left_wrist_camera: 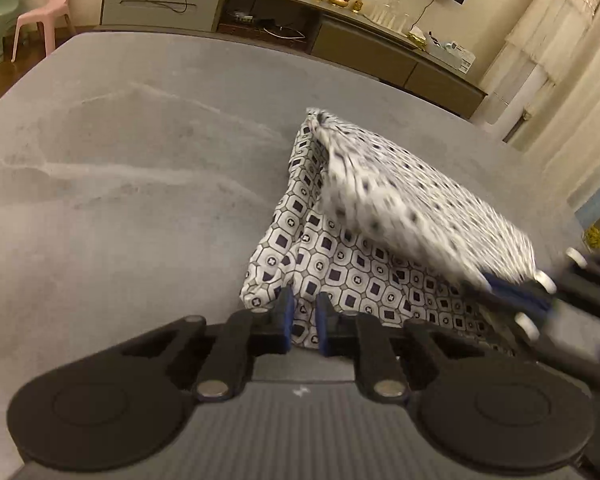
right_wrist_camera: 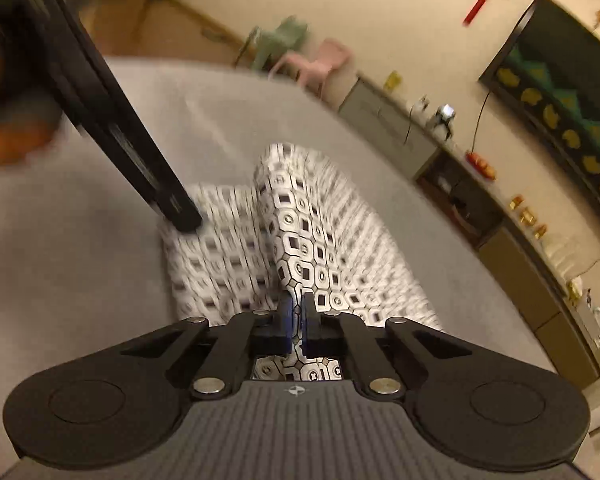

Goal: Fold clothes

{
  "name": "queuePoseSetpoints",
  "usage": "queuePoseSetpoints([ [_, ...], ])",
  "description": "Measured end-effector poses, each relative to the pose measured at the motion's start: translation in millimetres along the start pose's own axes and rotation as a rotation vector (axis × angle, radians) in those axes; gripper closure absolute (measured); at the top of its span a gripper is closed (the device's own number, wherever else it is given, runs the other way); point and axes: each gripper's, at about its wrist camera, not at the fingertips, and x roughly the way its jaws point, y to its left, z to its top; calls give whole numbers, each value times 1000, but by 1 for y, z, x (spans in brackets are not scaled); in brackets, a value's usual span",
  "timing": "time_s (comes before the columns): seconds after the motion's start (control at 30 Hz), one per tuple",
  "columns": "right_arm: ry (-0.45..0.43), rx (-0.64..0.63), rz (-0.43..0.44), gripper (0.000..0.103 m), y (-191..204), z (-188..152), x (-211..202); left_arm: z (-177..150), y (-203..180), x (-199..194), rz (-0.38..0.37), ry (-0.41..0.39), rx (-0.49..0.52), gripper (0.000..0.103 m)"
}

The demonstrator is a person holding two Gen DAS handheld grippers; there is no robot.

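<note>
A white garment with a dark square-and-ring print lies on a grey padded surface. My left gripper is at its near left corner, pads narrowly apart with the cloth edge pinched between them. One flap is lifted off the lower layer and blurred. The right gripper holds that flap's edge at the right. In the right wrist view my right gripper is shut on a raised ridge of the garment. The left gripper points down onto the cloth's left corner.
A long low cabinet with fruit, ornaments and cables runs along the far wall. A pink chair and a green chair stand at the far left. Curtains hang at the right. A person's hand grips the left tool.
</note>
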Motion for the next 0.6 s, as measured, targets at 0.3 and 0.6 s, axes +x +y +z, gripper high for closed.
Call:
queuePoseSetpoints([
  [0.3, 41, -118, -10, 101, 52, -30, -1, 11, 24, -39, 35, -118, -76, 90],
  [0.6, -43, 332, 72, 86, -27, -31, -38, 21, -24, -22, -44, -155, 112, 88],
])
